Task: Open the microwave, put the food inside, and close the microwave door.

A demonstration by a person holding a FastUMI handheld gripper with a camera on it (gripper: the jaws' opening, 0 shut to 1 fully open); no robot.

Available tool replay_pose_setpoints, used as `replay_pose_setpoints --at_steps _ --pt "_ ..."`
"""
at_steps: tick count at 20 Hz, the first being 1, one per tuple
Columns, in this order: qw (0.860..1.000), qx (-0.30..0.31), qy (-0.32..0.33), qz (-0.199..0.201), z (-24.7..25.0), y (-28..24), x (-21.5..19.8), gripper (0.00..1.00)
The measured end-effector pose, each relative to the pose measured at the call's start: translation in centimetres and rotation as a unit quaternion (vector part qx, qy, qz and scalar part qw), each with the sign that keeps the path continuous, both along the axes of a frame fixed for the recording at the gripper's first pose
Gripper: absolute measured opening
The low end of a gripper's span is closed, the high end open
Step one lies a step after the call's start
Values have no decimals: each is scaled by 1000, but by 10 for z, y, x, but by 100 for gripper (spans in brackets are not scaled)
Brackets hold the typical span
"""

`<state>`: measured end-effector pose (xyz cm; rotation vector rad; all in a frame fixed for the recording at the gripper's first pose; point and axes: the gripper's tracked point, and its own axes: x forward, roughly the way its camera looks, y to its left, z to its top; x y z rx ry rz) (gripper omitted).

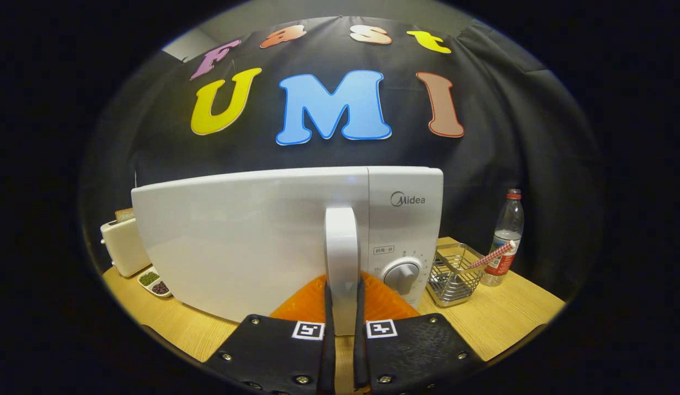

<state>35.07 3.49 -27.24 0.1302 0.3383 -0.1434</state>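
White plastic, the microwave [296, 236] stands mid-frame on the wooden counter [510, 318], its door [246, 241] swung partly out. The tool [344, 323] is clamped narrowly on the door's upright handle [341, 258], one finger pressing each side. Just right of the handle sits the control dial [403, 274]. Further right stand a wire basket [452, 274] and a clear bottle [504, 241]. At lower left, a small dish of beans [155, 282] lies before a cream toaster [123, 244].

bright, even light | sharp centre | fisheye bends edges
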Motion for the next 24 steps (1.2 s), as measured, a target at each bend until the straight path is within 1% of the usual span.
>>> replay_pose_setpoints --at_steps 6,10,16,18,20,23,24 --pt "999 17 -2 38 11 23 -54 13" --pt "996 34 -11 82 20 51 -97 13" --pt "984 61 -25 167 36 117 -163 13" --pt "980 52 -31 191 42 140 -182 13" --pt "977 50 -35 205 45 163 -195 13" --pt "972 74 -24 221 39 206 -219 12" --pt "972 74 -27 221 38 222 -227 12"
